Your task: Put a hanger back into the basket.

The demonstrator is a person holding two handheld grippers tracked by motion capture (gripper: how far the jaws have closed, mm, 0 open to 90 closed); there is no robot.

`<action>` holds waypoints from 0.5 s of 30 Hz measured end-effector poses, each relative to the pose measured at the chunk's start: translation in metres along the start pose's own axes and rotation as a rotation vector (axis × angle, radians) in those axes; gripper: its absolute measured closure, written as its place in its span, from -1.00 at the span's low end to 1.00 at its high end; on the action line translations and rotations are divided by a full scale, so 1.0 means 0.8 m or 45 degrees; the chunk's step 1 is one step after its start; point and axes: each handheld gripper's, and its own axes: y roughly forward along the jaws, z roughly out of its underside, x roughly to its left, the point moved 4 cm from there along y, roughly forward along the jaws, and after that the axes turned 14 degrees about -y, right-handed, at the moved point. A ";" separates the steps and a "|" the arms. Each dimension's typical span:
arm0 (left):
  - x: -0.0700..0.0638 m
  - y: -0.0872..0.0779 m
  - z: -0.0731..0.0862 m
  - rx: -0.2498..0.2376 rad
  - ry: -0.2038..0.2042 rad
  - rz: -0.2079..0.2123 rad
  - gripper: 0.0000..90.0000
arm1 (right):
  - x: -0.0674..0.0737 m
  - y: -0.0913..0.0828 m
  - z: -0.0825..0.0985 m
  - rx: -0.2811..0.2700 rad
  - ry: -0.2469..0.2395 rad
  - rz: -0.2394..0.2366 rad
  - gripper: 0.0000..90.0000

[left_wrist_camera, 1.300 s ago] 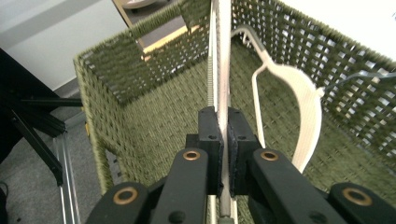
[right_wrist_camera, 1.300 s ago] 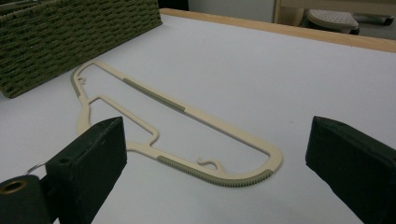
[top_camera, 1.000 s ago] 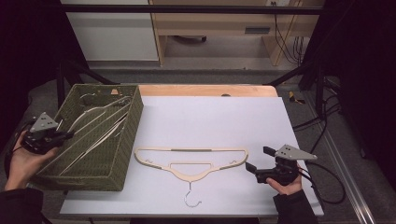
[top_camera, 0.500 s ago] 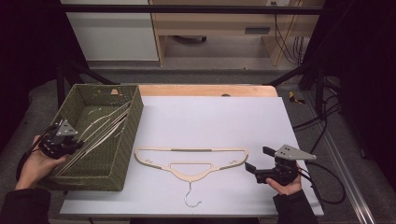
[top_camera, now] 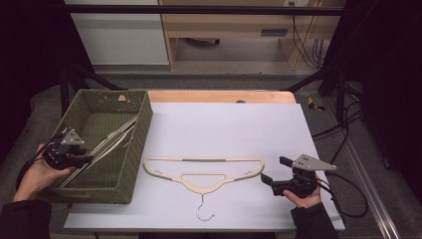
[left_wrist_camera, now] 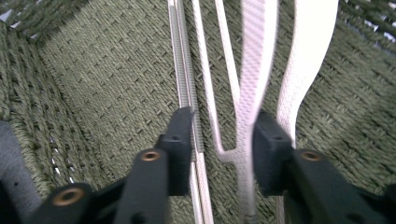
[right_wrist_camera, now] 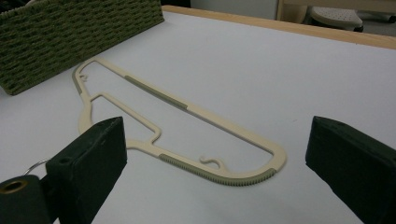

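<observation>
Both grippers' fingers are spread: left gripper [left_wrist_camera: 222, 140] straddles blurred, seemingly unpinched hangers [left_wrist_camera: 247, 84]; right gripper [right_wrist_camera: 215, 172] holds nothing.

White table [top_camera: 234, 124] — bearing green basket [top_camera: 132, 164] and cream hanger [top_camera: 204, 172].

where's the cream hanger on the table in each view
High view: the cream hanger lies flat at bottom centre, hook toward the person.
Right gripper view: it lies across the middle, ahead of the jaws.
Left gripper view: not in it.
Shared landmark: the green woven basket, at the hanger's end.
</observation>
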 end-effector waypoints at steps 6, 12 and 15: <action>0.003 -0.008 -0.002 -0.050 -0.063 -0.009 -0.16 | 0.001 0.000 -0.001 -0.005 -0.001 -0.006 -0.86; 0.000 -0.032 -0.013 -0.212 -0.109 0.039 -0.39 | 0.003 -0.002 -0.005 -0.019 -0.012 -0.005 -0.86; -0.007 -0.051 -0.022 -0.306 -0.136 0.067 -0.46 | 0.004 -0.002 -0.008 -0.026 -0.015 -0.008 -0.86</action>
